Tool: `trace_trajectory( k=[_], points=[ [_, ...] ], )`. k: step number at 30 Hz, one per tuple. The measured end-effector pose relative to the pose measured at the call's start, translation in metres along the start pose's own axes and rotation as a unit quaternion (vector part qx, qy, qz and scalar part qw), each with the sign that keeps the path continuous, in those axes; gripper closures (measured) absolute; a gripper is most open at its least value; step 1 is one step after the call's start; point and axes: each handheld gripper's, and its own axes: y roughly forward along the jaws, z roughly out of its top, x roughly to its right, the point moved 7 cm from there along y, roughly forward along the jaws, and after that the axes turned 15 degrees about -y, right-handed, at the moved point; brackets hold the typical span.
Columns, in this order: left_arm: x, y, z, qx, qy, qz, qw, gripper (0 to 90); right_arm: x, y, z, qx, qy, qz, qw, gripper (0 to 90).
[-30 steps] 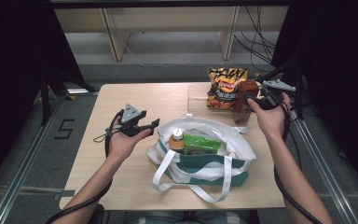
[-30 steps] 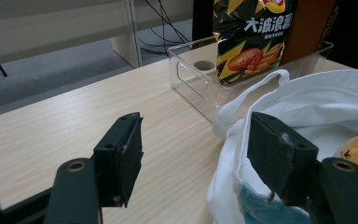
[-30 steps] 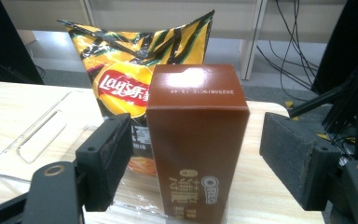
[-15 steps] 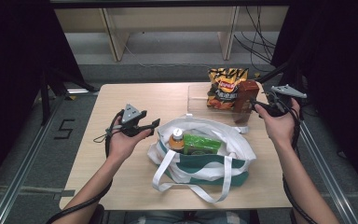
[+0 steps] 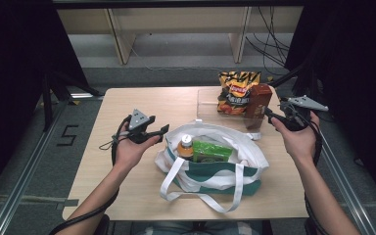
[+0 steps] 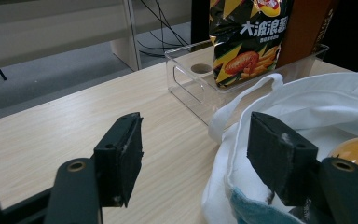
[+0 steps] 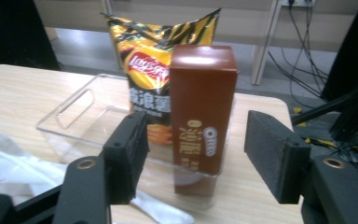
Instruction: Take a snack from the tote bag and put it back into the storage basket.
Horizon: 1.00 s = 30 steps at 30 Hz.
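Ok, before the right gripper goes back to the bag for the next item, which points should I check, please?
1. Right gripper empty, jaws apart, having just been closing: ok.
2. Brown box standing upright in the clear bin: ok.
3. Chips bag upright behind it: ok.
4. Tote bag mouth open, bottle and green packet reachable: ok.
5. Left gripper gripping the bag rim: cannot tell.

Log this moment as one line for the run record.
right tool: open, jaws just closing slightly, nothing between them, facing brown box in clear bin | left tool: open, at tote bag rim
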Motion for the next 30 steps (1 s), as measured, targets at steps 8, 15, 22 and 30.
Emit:
trace_trajectory(
  k=[8,15,22,30],
  points=[
    [-0.001,-0.001,0.001,0.002,0.0,0.0,1.0,35.4,-0.014,-0.014,0.002,0.011,-0.009,0.025,0.9996,48.9],
    [-0.001,-0.002,0.002,0.002,0.002,0.001,1.0,35.5,-0.027,-0.02,0.005,0.02,-0.031,0.045,0.9983,53.8],
    [-0.001,-0.002,0.003,0.005,0.001,0.0,1.0,35.6,-0.047,-0.023,0.008,0.025,-0.041,0.078,0.9958,57.5],
    [0.0,-0.001,0.001,0.002,0.002,-0.002,1.0,35.7,-0.072,-0.023,0.005,0.023,-0.051,0.116,0.9917,59.5]
  ],
)
